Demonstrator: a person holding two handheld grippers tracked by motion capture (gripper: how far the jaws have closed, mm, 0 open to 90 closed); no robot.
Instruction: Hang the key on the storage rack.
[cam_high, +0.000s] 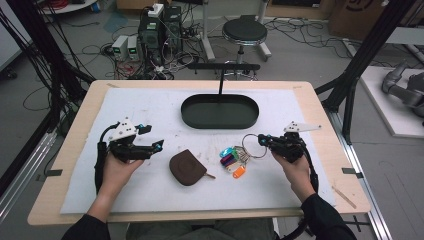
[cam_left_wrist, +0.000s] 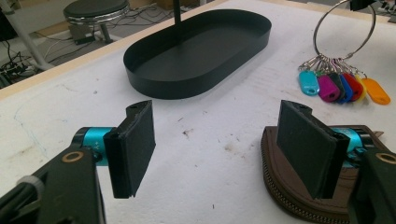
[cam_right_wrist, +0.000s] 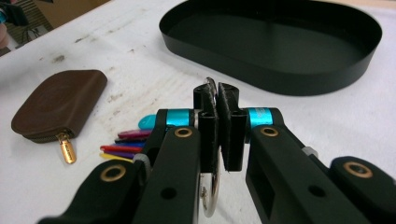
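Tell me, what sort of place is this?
Most likely a robotics lab or workshop: cables and computer boxes clutter the floor, black metal framing surrounds the table, and a person works hand-held grippers there.

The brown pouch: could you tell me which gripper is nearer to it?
Left. The left gripper hovers open beside the pouch; the right gripper grips the key ring farther off.

A lab: floor cables (cam_high: 95, 50), power supplies (cam_high: 125, 47) (metal rig frame too).

Overhead looks down; tool views share tray (cam_left_wrist: 196, 60)
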